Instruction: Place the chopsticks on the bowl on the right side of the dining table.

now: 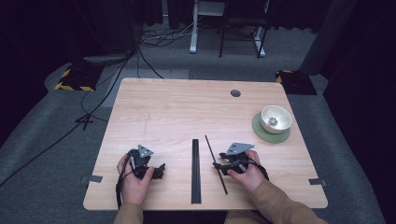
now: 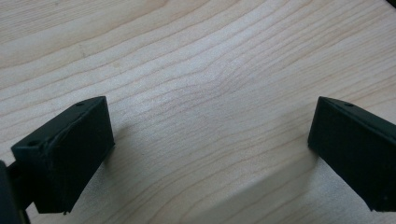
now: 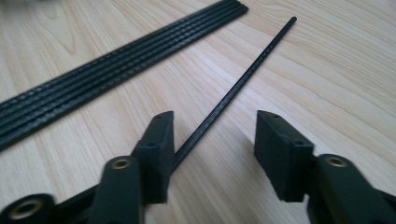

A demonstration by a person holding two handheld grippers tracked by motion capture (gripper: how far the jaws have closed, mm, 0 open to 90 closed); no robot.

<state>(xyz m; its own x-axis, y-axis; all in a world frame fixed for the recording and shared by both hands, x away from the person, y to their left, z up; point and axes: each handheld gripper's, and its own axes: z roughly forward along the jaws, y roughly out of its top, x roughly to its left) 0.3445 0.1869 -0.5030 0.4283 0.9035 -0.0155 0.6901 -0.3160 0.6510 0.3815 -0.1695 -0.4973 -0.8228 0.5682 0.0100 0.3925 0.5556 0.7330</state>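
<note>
A person sits at a pale wooden bench [image 1: 187,107] with a gripper in each hand. Right of centre in the high view, the right gripper [image 1: 218,166] sits low on the bench beside a thin black rod [image 1: 215,164], which runs at a slant from mid-frame down toward the bottom edge. In the right gripper view the jaws stand partly apart with the rod [image 3: 233,91] lying between them; it touches or passes just under the left jaw, while the right jaw stays clear of it, so the pads are not pressing on it from both sides. From there the rod stretches away to the upper right of that frame.

Just left of the rod in the high view lies a flat black grooved strip [image 1: 195,171], straight up and down the frame; it crosses the upper left of the right gripper view [image 3: 116,60].

At lower left of the high view the left gripper [image 1: 161,169] rests on the bench, its jaws wide apart over bare wood with nothing between them.

At the right side of the bench a white bowl [image 1: 276,119] stands on a round green mat [image 1: 261,130].
</note>
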